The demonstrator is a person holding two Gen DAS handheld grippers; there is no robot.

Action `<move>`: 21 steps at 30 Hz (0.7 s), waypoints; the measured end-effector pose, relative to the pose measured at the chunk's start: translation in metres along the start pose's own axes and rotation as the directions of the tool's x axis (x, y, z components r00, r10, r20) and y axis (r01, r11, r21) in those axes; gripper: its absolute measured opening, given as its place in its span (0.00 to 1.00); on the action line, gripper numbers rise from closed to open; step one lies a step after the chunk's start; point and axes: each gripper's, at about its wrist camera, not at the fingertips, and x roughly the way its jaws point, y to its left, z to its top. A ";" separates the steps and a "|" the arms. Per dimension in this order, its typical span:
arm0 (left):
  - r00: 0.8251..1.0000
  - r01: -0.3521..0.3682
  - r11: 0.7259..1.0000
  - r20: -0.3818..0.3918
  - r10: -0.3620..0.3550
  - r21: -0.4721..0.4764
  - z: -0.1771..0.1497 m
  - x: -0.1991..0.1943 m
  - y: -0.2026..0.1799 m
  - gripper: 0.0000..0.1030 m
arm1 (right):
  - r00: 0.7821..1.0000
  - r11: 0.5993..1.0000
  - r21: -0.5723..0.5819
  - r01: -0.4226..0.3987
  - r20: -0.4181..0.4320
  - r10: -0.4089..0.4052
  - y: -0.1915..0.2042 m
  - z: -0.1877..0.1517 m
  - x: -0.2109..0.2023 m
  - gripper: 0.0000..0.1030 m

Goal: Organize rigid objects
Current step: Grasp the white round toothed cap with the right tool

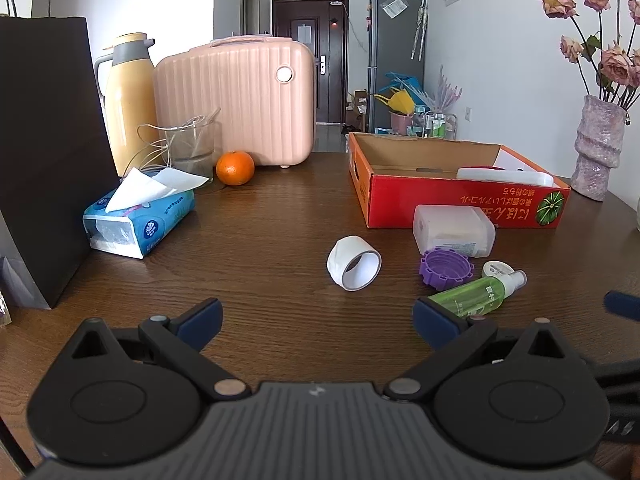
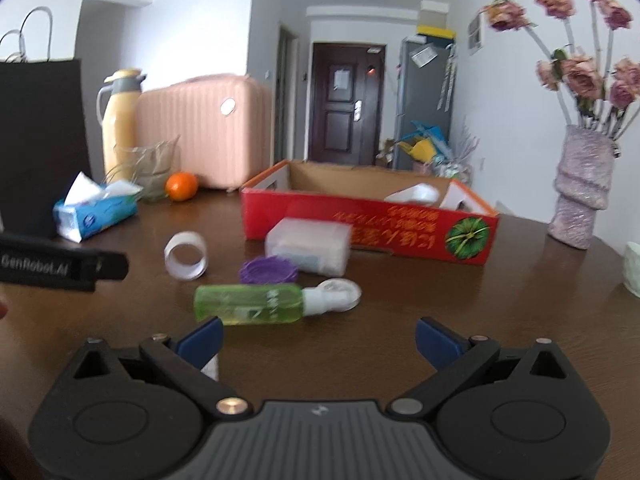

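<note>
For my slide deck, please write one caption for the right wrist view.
Open right claw above the table, facing a lying green spray bottle, purple cap, tape roll and red cardboard box.

Left hand-held gripper (image 1: pixel 318 320) and right hand-held gripper (image 2: pixel 319 338) both gape wide, holding nothing.

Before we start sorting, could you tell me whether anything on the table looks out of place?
Yes: the green plastic spray bottle lies toppled on its side, and a loose purple ridged cap sits behind it, off any container.
</note>
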 end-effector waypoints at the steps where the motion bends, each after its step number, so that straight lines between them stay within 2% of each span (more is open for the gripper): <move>1: 1.000 -0.002 1.000 -0.001 0.002 -0.001 0.000 0.000 0.000 1.00 | 1.000 1.000 -0.006 -0.013 -0.008 0.013 0.003 -0.001 0.001 0.95; 8: 1.000 -0.009 1.000 -0.014 0.009 -0.013 0.000 0.002 0.003 1.00 | 0.997 0.996 -0.048 -0.073 -0.034 0.072 0.025 0.000 0.005 0.93; 14: 1.000 -0.008 1.000 -0.013 0.008 -0.011 -0.001 0.001 0.003 1.00 | 0.990 0.993 -0.053 -0.110 -0.093 0.104 0.032 0.000 0.016 0.82; 18: 1.000 -0.008 1.000 -0.016 0.008 -0.011 -0.001 0.002 0.003 1.00 | 0.983 0.989 -0.034 -0.140 -0.128 0.135 0.032 0.002 0.027 0.62; 20: 1.000 -0.008 1.000 -0.016 0.007 -0.011 -0.001 0.002 0.003 1.00 | 0.977 0.988 -0.020 -0.156 -0.153 0.151 0.032 0.003 0.033 0.47; 21: 1.000 -0.008 1.000 -0.016 0.008 -0.011 -0.001 0.002 0.003 1.00 | 0.972 0.986 -0.010 -0.167 -0.166 0.163 0.031 0.003 0.035 0.29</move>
